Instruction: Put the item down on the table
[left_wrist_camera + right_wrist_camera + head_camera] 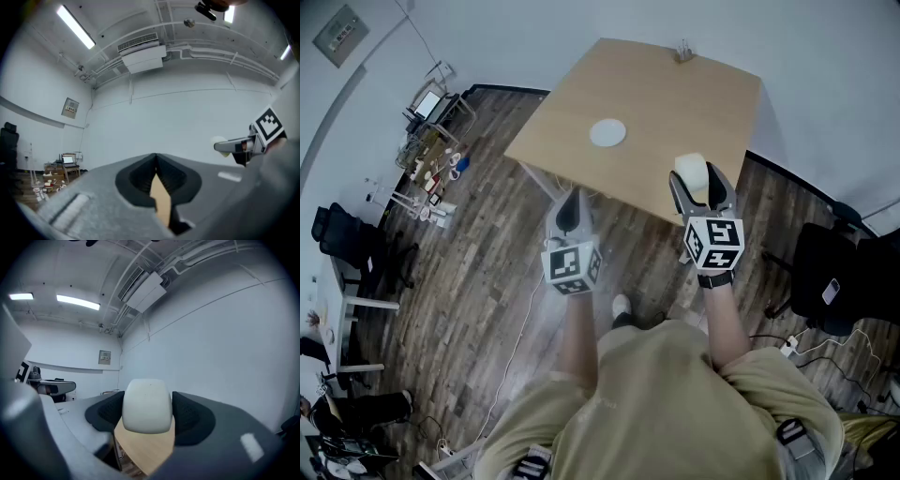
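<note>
White and smooth, a rounded lump point(146, 405) is pinched in the right gripper point(701, 187) between its dark pads point(192, 416), in the air at the near edge of the light wooden table point(675, 103). The left gripper point(567, 217) hangs closed on nothing. Mid-carry, I'd say: next it wants lowering onto bare tabletop before the grip eases.

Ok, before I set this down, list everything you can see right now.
Table: one, light wood, ahead.
Plate: one, white, near the table's middle.
Small object: one, greyish, table's far edge; too small to identify.
Item: one, white, rounded, over the table's near edge.
Chairs: two, black, floor left and right.
Shelf: one, cluttered, floor left.
Left gripper: one, grey, shut, empty.
Right gripper: one, grey, shut on the item.
</note>
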`<state>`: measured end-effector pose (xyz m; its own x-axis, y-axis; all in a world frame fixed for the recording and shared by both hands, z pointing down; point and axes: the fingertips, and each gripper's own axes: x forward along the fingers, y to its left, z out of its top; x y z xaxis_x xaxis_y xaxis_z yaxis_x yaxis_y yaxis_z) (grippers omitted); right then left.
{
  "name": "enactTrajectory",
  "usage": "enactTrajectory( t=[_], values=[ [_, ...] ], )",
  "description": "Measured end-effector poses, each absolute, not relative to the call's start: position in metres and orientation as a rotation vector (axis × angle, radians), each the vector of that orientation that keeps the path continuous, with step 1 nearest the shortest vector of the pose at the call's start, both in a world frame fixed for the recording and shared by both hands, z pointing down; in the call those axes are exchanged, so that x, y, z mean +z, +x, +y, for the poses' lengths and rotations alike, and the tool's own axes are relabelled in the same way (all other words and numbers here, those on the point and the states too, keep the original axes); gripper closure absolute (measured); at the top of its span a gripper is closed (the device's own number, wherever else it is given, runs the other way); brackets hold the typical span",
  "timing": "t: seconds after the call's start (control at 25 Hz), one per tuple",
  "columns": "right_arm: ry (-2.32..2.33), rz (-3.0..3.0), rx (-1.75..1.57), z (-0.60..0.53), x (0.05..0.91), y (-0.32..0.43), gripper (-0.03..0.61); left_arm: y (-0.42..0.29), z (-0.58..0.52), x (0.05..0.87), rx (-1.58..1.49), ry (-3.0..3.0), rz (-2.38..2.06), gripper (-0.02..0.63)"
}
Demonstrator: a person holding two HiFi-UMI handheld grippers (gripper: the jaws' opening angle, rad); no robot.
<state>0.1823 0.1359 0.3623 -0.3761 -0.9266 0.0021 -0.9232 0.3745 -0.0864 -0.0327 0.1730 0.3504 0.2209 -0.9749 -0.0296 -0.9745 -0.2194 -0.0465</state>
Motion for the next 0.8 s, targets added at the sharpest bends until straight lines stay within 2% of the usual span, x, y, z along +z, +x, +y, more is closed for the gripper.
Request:
enactTrajectory(
  t=[0.8],
  values=[
    [-1.783,2.534,-0.085,0.061,0.354,0.101,0.255,-0.102,0.085,0.35,0.063,-2.505,1.839,0.612]
  ],
)
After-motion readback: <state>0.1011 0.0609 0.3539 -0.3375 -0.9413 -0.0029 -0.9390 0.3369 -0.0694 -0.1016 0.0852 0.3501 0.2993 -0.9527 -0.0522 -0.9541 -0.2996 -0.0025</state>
